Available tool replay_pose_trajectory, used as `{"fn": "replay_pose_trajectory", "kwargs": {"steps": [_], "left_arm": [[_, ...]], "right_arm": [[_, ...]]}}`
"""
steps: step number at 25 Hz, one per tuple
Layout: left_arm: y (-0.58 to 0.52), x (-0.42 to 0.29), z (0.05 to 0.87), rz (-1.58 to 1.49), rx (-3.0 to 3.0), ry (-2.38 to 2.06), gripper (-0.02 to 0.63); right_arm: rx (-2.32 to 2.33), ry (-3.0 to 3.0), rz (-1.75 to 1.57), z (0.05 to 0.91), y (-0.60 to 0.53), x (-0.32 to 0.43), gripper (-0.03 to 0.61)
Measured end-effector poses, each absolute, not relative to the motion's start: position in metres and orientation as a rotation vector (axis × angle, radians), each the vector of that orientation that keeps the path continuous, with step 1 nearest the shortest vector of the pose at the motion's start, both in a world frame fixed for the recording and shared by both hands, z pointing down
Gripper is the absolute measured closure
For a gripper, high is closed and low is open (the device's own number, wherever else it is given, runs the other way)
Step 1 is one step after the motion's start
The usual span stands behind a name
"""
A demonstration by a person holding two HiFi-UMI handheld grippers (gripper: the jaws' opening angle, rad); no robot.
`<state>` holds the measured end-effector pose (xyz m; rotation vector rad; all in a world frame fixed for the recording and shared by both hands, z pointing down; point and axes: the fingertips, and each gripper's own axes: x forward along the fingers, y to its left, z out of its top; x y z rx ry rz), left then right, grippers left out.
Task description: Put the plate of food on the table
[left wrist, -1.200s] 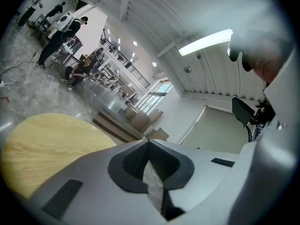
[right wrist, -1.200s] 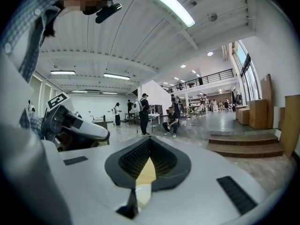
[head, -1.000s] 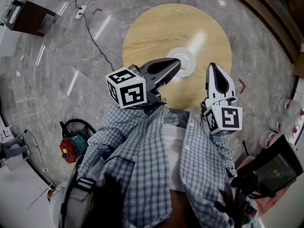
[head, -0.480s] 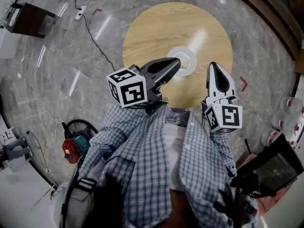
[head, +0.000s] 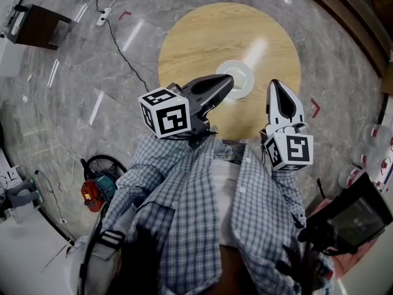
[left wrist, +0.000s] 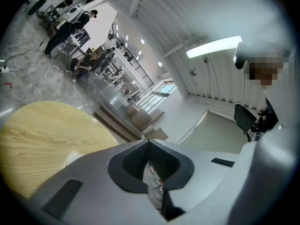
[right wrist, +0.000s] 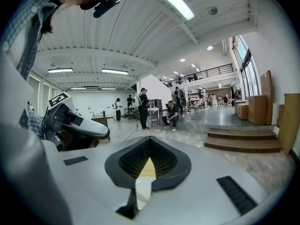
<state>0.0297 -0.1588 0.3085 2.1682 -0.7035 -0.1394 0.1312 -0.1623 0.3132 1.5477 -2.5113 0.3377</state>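
Note:
A round wooden table (head: pixel 202 35) stands on the marble floor in front of me, with a white plate (head: pixel 241 77) at its middle. What lies on the plate cannot be made out. My left gripper (head: pixel 228 80) hangs above the table's near part, its tip over the plate's left rim, jaws shut and empty. My right gripper (head: pixel 275 86) is held upright to the right of the plate, also shut with nothing in it. In the left gripper view the shut left gripper (left wrist: pixel 149 141) points past the table (left wrist: pixel 42 135). The right gripper view shows the shut right gripper (right wrist: pixel 149 138).
A black cable and a power strip (head: pixel 104 14) run across the floor at the far left. A dark cabinet (head: pixel 38 22) stands at the top left, a red machine (head: pixel 92 192) near my left side. Bottles (head: pixel 368 143) stand at the right. People (right wrist: pixel 143 108) stand farther off.

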Motion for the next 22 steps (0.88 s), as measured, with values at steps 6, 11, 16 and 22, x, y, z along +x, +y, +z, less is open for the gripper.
{"fn": "replay_pose_trajectory", "kwargs": {"steps": [6,11,16,22], "left_arm": [[-0.158,0.032,0.31,-0.133,2.159,-0.675,0.606],[-0.154,0.032,0.316,-0.132,2.153,-0.662,0.607],[-0.15,0.032,0.315,-0.12,2.159,-0.665,0.607],[-0.155,0.026,0.32,-0.116,2.156,-0.69,0.607]], "right_arm": [[1.544,-2.496,0.327,0.313,-0.163,0.131,0.571],[1.536,-2.49,0.327,0.32,-0.16,0.127,0.572],[1.528,-2.489,0.314,0.315,-0.157,0.125,0.572],[1.495,-2.506,0.316,0.32,-0.164,0.117,0.571]]}}
